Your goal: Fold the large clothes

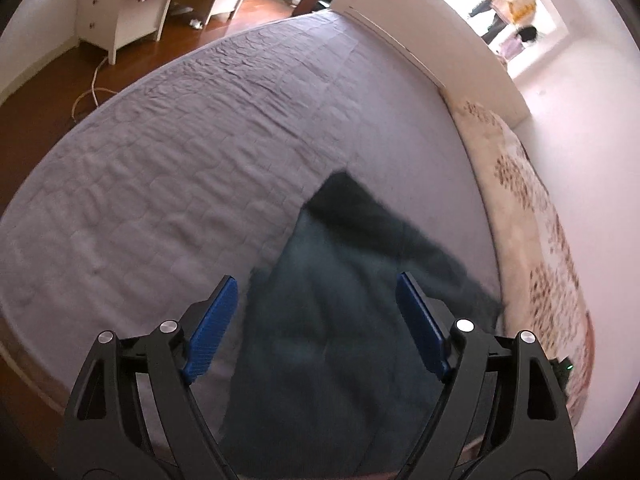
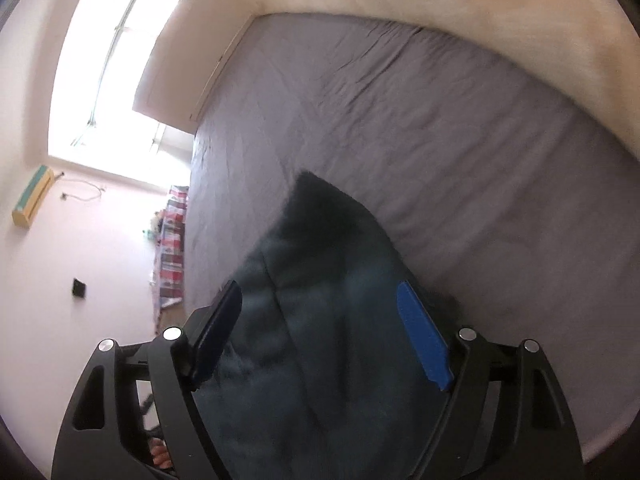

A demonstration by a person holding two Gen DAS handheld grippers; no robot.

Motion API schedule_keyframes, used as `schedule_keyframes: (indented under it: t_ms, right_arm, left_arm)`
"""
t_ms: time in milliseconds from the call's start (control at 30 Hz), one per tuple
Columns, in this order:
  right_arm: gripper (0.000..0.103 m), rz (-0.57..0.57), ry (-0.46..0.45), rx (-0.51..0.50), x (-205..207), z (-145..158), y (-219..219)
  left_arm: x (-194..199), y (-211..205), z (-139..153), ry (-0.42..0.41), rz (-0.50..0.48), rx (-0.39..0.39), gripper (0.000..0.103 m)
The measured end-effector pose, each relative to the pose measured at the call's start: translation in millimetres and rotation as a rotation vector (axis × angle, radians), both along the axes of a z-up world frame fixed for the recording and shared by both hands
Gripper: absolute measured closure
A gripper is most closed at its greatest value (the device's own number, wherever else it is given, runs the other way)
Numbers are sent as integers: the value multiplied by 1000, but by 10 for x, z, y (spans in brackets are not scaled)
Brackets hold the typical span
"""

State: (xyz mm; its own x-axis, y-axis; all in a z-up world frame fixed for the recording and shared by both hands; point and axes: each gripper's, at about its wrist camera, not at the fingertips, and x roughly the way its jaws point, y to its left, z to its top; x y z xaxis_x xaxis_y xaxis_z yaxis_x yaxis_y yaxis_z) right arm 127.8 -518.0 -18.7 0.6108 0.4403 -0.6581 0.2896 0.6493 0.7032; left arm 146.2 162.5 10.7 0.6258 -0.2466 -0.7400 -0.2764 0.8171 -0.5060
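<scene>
Left wrist view: dark teal garment (image 1: 340, 300) lies on the grey bedsheet (image 1: 180, 160), below and ahead of the left tongs (image 1: 316, 312), spread wide, nothing pinched. Right tongs (image 2: 320, 320) likewise spread above the same cloth (image 2: 320, 300), pads clear. Risk: loose upper flap may slide or bunch on the sheet, spoiling the fold. Floral quilt (image 1: 540, 240) beside.

Daylight from an overexposed window (image 2: 116, 80) lights both views. Motion blur smears the dark garment (image 1: 340, 300). Fisheye distortion curves all edges.
</scene>
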Motion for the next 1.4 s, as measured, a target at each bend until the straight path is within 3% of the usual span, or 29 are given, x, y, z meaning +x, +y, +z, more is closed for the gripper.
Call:
schedule_keyframes:
  t_ms: [233, 400, 533, 600, 667, 733, 767, 900, 967, 1033, 1167, 1300, 1367, 1400]
  right_arm:
    - [25, 23, 22, -101, -1111, -134, 68]
    - [25, 44, 29, -76, -1250, -276, 277]
    - [22, 56, 5, -125, -1175, -270, 450]
    - [22, 66, 2, -147, -1161, -290, 479]
    - [22, 60, 8, -156, -1170, -310, 482]
    - [22, 40, 10, -184, -1189, -323, 464]
    - [22, 30, 15, -194, -1202, -331, 448]
    - [22, 18, 39, -208, -1215, -416, 411]
    - [54, 74, 72, -227, -1131, -494, 492]
    - [78, 100, 84, -246, -1097, -491, 560]
    - [85, 124, 57, -260, -1147, -387, 594]
    - [85, 127, 128, -256, -1134, -600, 592]
    - [81, 124, 157, -277, -1117, -624, 611]
    - [74, 119, 169, -312, -1107, -592, 615]
  left_arm:
    - [-803, -160, -87, -21, -64, 70, 23]
    - [-829, -241, -307, 0, -80, 89, 23]
    - [-765, -270, -518, 1, -93, -35, 24]
    - [-751, -294, -569, 8, -95, -61, 39]
    - [-748, -299, -599, 22, -97, -58, 66]
    - [-776, -281, -606, 26, -99, -68, 80]
    - [-807, -275, -586, 24, -101, -72, 85]
    - [-930, -369, -479, 14, -127, -10, 90]
    - [-987, -379, -420, 13, -127, -3, 91]
    - [-1045, -348, -384, 8, -115, -9, 91]
    - [-1007, -321, -594, 86, -82, 32, 90]
    - [-888, -307, -799, 164, -32, -7, 90]
    - [-879, -338, -770, 169, -30, 11, 89]
    - [-899, -332, -747, 166, -30, 15, 87]
